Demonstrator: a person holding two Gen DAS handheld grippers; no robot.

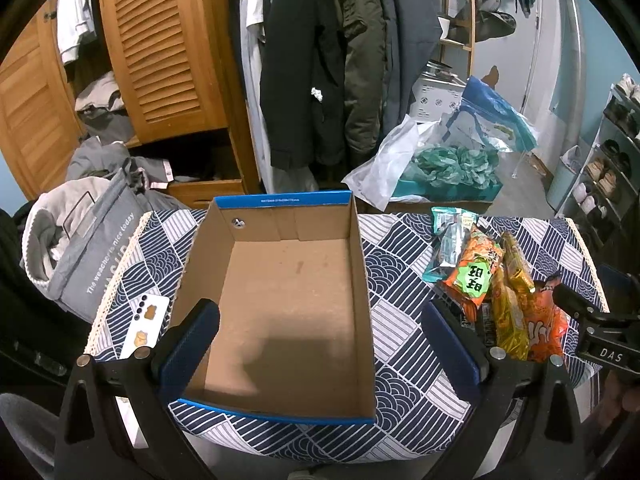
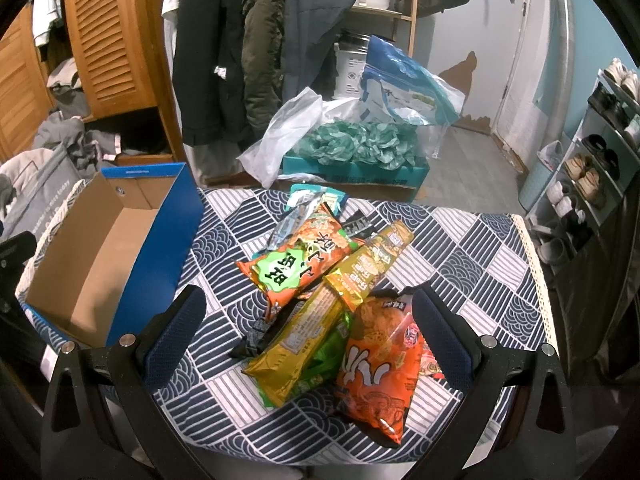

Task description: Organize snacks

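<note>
An empty cardboard box (image 1: 280,304) with blue rims stands on the patterned table; it also shows at the left in the right wrist view (image 2: 96,256). A pile of snack packs lies to its right: an orange-green bag (image 2: 300,264), two gold packs (image 2: 304,336), an orange bag (image 2: 380,364) and a teal pack (image 2: 304,200). The pile also shows in the left wrist view (image 1: 492,288). My left gripper (image 1: 320,344) is open and empty over the box's near end. My right gripper (image 2: 310,332) is open and empty, hovering over the near side of the pile.
A white phone (image 1: 146,326) lies on the table left of the box. A grey fabric bag (image 1: 84,248) stands beyond the table's left edge. A teal box with plastic bags (image 2: 352,160) sits behind the table. A shoe rack (image 2: 600,152) stands at right.
</note>
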